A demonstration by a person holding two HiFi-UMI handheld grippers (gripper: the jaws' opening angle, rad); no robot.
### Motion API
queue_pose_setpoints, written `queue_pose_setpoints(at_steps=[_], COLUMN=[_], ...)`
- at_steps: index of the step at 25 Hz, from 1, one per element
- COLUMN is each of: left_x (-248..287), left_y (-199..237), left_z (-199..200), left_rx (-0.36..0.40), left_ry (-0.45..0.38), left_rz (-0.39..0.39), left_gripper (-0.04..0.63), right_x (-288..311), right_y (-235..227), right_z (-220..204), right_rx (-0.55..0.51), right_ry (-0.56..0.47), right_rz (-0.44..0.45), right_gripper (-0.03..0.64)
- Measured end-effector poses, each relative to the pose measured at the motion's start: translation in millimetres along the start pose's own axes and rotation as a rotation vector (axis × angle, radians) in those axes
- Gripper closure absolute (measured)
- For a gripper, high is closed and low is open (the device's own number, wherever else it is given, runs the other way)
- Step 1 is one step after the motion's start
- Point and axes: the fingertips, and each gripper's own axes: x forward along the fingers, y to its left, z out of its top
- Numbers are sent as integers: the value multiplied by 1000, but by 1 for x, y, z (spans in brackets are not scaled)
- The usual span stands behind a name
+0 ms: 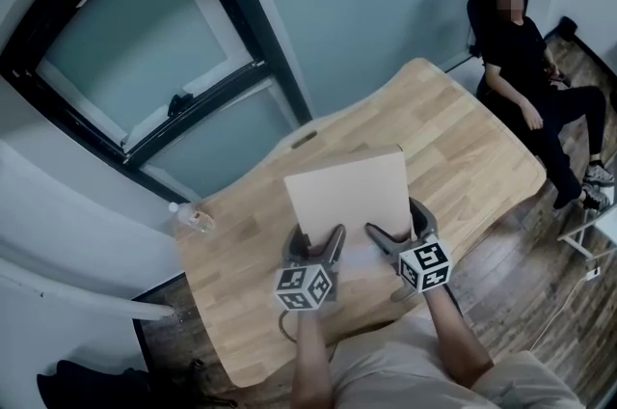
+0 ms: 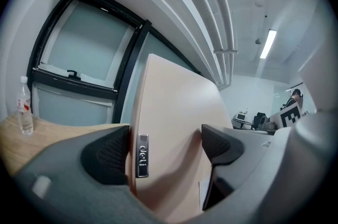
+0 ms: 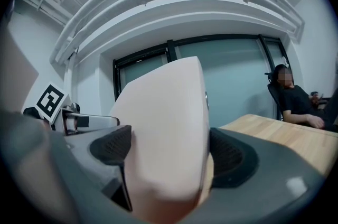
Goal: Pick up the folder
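A pale beige folder (image 1: 347,195) is held up over the near part of the wooden table (image 1: 463,137), tilted with its far edge raised. My left gripper (image 1: 318,248) is shut on its near left corner and my right gripper (image 1: 395,238) on its near right corner. In the left gripper view the folder (image 2: 174,106) fills the gap of the left gripper (image 2: 166,146), a small metal clip (image 2: 142,154) by the left pad. In the right gripper view the folder (image 3: 163,112) bulges between the pads of the right gripper (image 3: 166,151).
A clear water bottle (image 1: 196,219) stands at the table's left edge, also the bottle (image 2: 24,106) in the left gripper view. A person in black (image 1: 525,60) sits on a chair beyond the table's right end. A dark-framed window (image 1: 174,79) faces the table's far side.
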Motion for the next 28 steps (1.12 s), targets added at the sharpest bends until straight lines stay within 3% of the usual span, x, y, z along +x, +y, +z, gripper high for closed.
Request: queue_pose_setpoints(at_steps=[28], left_x=[-7], left_y=[8], left_z=[-6], left_rx=[-4], left_ry=[3], left_rz=[46], left_gripper=[183], right_x=[8], right_y=[6], right_z=[-6], right_rx=[-10], right_ry=[7], right_rz=[48], right_gripper=[153])
